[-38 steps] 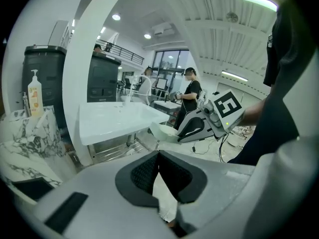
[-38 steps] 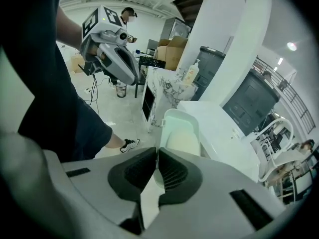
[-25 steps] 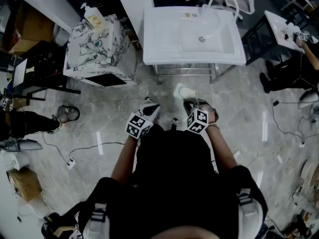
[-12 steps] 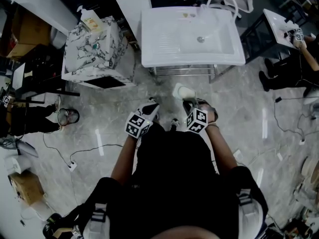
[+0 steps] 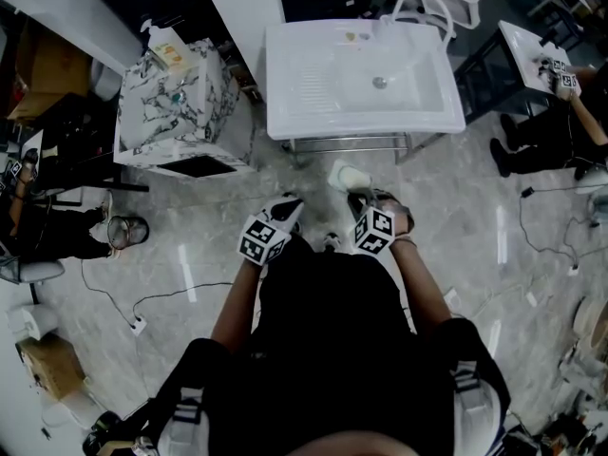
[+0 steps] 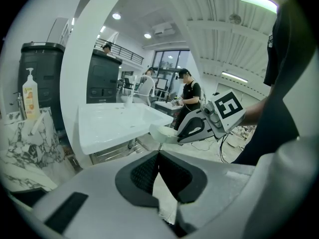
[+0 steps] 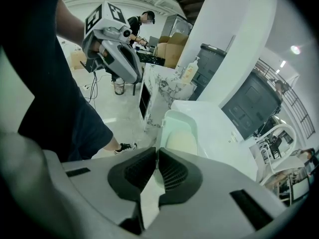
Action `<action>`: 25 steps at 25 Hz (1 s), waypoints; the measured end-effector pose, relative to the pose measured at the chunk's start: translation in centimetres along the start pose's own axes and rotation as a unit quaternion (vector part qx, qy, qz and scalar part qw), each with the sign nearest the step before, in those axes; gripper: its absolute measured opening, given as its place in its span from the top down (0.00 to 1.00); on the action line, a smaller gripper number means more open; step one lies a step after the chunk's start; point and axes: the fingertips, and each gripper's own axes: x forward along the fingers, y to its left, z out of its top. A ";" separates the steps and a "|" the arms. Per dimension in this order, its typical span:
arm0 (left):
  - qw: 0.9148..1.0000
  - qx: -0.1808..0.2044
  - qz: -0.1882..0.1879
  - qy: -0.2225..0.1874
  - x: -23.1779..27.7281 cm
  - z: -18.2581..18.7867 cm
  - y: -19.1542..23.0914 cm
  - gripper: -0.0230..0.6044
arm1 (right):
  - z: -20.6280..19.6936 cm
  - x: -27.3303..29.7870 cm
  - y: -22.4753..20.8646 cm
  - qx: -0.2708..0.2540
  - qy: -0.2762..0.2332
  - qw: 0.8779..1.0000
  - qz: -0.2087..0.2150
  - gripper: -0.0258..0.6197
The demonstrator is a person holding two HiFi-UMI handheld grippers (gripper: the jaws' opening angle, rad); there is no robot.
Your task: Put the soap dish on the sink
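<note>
White soap dish (image 7: 182,133), one, pinched by right gripper (image 7: 157,152); left gripper (image 6: 158,156) fingers together, empty; one sink (image 5: 313,112).

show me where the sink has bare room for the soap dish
On the sink, the ribbed ledge left of the basin is bare out to the rim. The back rim by the tap holds small items, so it is tighter.

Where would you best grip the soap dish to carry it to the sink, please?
Grip the soap dish by its thin near end wall, coming from the person's side, as the right gripper does now: that upright rim fits the jaws, the dish sits roughly level, and its far end points at the sink.
</note>
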 end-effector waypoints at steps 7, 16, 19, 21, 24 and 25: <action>1.000 0.002 -0.002 -0.005 0.8 2.2 3.0 0.96 | 1.2 1.5 -2.3 -0.002 0.007 1.000 0.004 0.94; 1.000 -0.006 0.000 -0.002 0.8 2.9 6.9 0.96 | 3.1 3.8 -4.2 -0.002 0.014 1.000 0.013 0.94; 1.000 -0.007 -0.001 -0.002 1.0 3.4 8.0 0.96 | 3.3 4.5 -4.8 -0.001 0.018 1.000 0.018 0.94; 1.000 -0.007 -0.001 -0.003 1.2 3.7 8.7 0.96 | 3.6 5.0 -5.2 0.000 0.021 1.000 0.021 0.94; 1.000 -0.008 -0.005 0.000 1.2 4.0 9.7 0.96 | 4.2 5.6 -5.8 0.000 0.024 0.999 0.022 0.94; 1.000 -0.009 -0.007 0.001 1.2 4.0 10.1 0.96 | 4.5 5.8 -6.1 0.002 0.025 0.999 0.023 0.94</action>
